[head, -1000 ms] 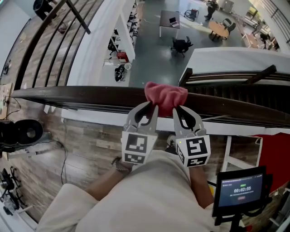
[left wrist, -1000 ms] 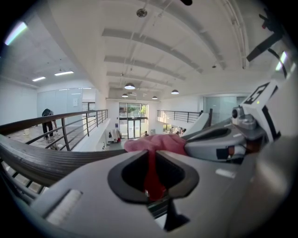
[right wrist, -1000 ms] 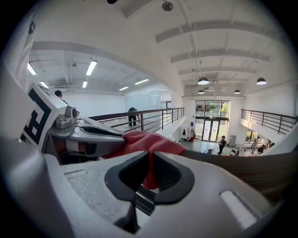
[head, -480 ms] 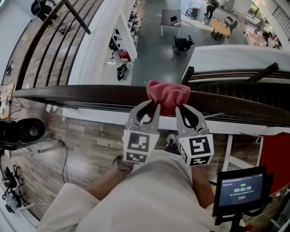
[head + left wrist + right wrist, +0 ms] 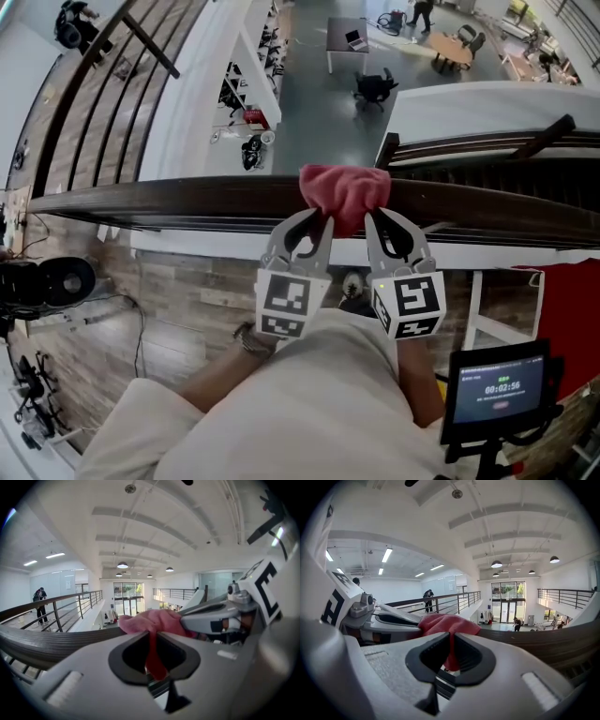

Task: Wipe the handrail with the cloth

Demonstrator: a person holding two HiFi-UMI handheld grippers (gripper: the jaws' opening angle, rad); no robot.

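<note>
A dark wooden handrail (image 5: 169, 202) runs across the head view. A pink-red cloth (image 5: 344, 190) is draped over its top near the middle. My left gripper (image 5: 317, 225) is shut on the cloth's near left edge. My right gripper (image 5: 375, 223) is shut on its near right edge, close beside the left. In the left gripper view a fold of the cloth (image 5: 153, 654) is pinched between the jaws, with the handrail (image 5: 42, 644) at left. In the right gripper view the cloth (image 5: 449, 626) hangs between the jaws, and the handrail (image 5: 543, 641) runs off to the right.
Beyond the rail is a drop to a lower floor with desks and chairs (image 5: 373, 86). A second dark rail (image 5: 487, 141) slopes away at right. A small screen (image 5: 497, 386) stands at lower right. A black round device (image 5: 47, 281) sits on the wooden floor at left.
Both grippers and the cloth have shifted slightly to the right along the rail, and the view has drifted with them. Both grips on the cloth look the same.
</note>
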